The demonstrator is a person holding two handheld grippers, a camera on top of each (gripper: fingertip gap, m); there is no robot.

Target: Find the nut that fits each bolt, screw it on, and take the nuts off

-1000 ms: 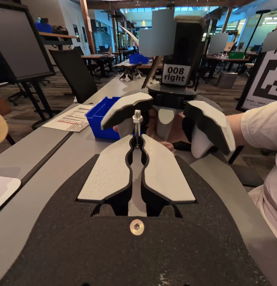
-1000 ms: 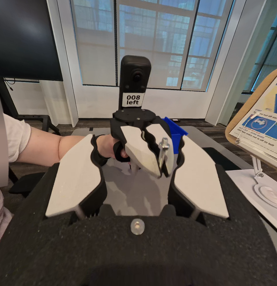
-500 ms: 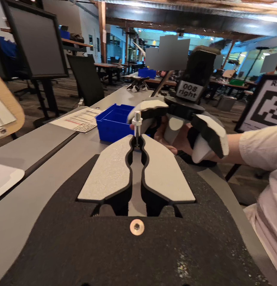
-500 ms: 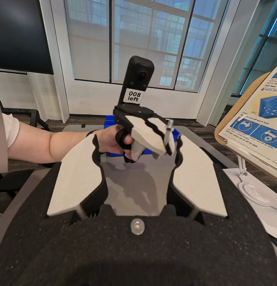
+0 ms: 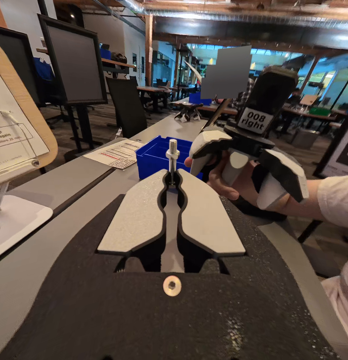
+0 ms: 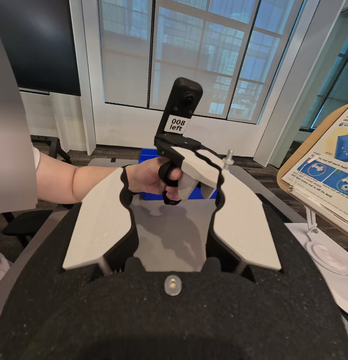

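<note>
- Since the earlier frame, the right gripper [image 5: 245, 171] has drawn off toward the right of the left wrist view, so its near finger no longer sits behind the nut [image 5: 172, 155], and the blue bin [image 5: 149, 161] now shows directly behind the bolt [image 5: 172, 161].
- Left gripper [image 5: 172, 176] is clamped on the bolt's lower end; the bolt stands upright at centre frame, its long axis vertical, the nut threaded partway down from the top.
- Right gripper's fingers are spread wide and hold nothing; in the right wrist view the bolt [image 6: 227, 160] lies right of centre, just above that gripper's right finger [image 6: 245, 218], outside the gap.
- Judging from this, the right gripper must shift toward the nut to turn it.
- Grey table [image 5: 72, 194] lies below; a printed sheet [image 5: 118, 153] rests beside the bin, and a wooden board [image 5: 23, 124] with instructions stands at left frame.
- Beyond is an open office with desks and chairs.
</note>
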